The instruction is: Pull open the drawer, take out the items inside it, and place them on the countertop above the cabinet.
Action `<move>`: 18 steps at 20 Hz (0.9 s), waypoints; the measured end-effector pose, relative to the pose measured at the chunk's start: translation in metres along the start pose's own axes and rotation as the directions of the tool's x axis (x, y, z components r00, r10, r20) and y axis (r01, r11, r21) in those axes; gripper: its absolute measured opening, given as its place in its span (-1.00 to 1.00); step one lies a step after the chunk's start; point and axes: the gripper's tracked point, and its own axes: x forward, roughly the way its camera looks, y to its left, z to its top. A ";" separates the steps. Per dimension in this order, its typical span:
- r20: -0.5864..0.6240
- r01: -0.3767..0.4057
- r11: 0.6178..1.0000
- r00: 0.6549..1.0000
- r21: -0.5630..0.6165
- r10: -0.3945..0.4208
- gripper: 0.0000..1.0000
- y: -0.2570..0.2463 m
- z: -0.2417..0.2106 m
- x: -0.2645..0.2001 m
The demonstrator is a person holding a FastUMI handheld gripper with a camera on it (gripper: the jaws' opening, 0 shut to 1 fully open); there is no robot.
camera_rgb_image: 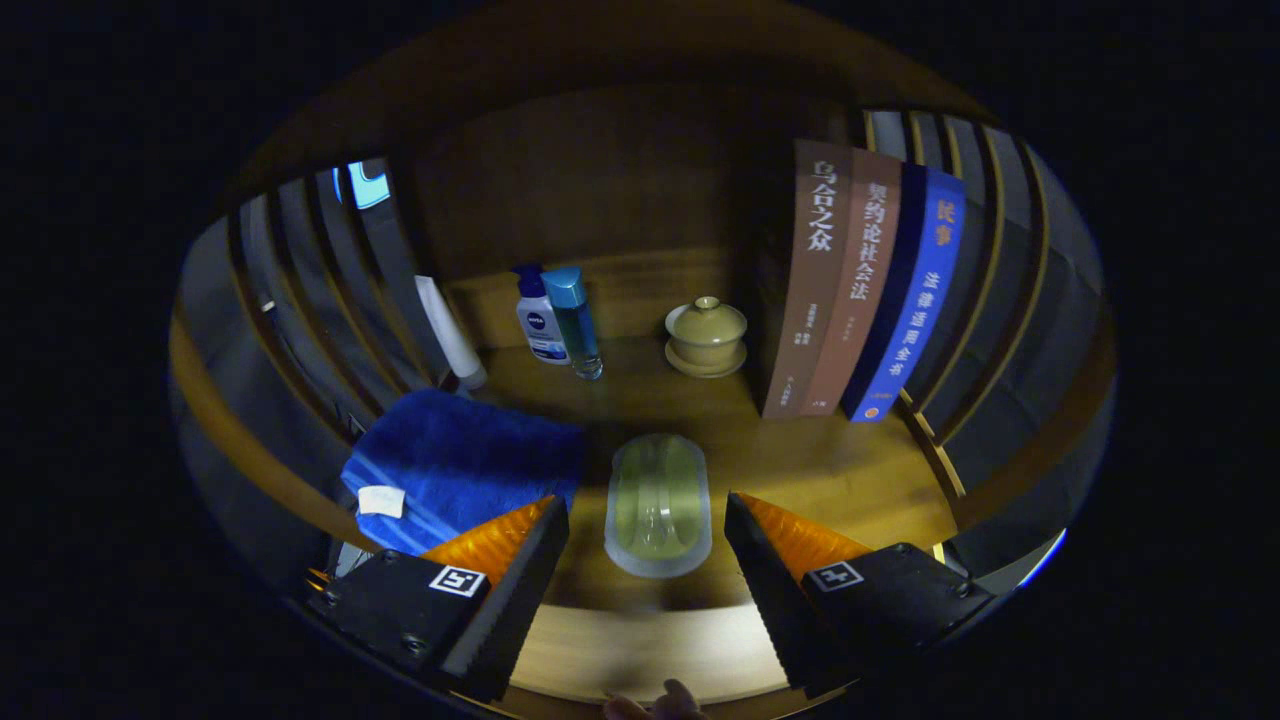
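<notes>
The tool (645, 545) hangs over the wooden tabletop (850, 480) with its fingers spread wide, gripping nothing. A pale oval dish (658, 505), translucent with a greenish inside, lies flat between them. Bare wood runs right toward the slatted rail (935, 440). A blue towel (460, 465) crowds the left finger. Beyond stand two bottles (558, 320), a lidded cup (706, 335) and upright books (860, 290).

Tongs (645, 520) spread – lane ahead blocked by soap dish (657, 505), towel (465, 465) left.
</notes>
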 end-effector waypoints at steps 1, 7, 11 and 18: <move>0.020 -0.004 1.000 1.000 -0.005 0.004 1.00 0.000 -0.005 -0.012; 0.255 -0.047 0.999 0.966 -0.026 0.052 1.00 0.008 -0.017 -0.108; 0.410 -0.067 0.997 0.909 -0.026 0.071 1.00 0.004 -0.047 -0.170; 0.512 -0.052 0.998 0.857 -0.033 0.061 0.99 -0.015 -0.150 -0.206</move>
